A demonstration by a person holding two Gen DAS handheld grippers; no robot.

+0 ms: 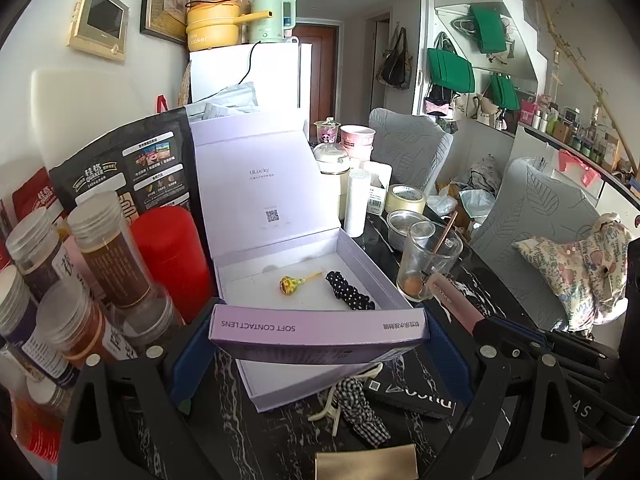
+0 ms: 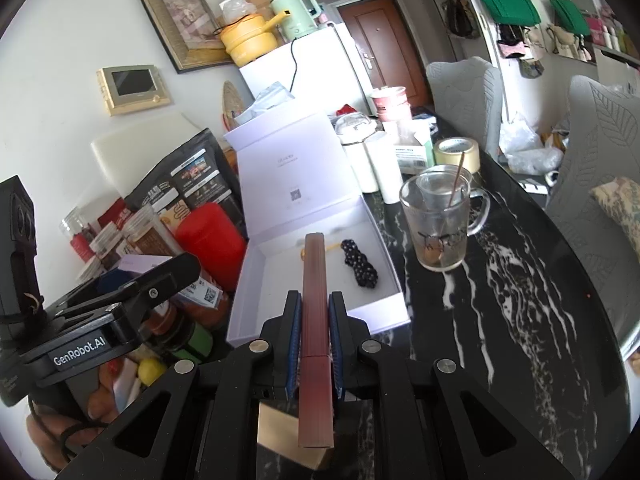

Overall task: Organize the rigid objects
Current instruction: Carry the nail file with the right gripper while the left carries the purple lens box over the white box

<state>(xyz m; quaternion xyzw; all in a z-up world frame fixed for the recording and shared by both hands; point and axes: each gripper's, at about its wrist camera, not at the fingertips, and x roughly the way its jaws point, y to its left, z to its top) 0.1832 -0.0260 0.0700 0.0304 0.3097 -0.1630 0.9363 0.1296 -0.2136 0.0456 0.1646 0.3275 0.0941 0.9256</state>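
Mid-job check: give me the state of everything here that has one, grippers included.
Left gripper: shut on contact lens box, held above the table.
Right gripper: shut on pink tube, pointing at the white box.
White box: lid open; lollipop and scrunchie inside.
Glass mug: upright, stick inside.
Spice jars: capped.

Soft, even daylight fills both fisheye views, leaving only faint shadows. The white wall [image 2: 60, 28] and fridge [image 1: 244, 76] run bright, near washed out. Pale glare streaks the glossy black desk [image 2: 520, 280]. Straight lines bow toward the dark, vignetted corners. Close jars [image 1: 48, 320] at the left edge blur slightly; the centre stays sharp.
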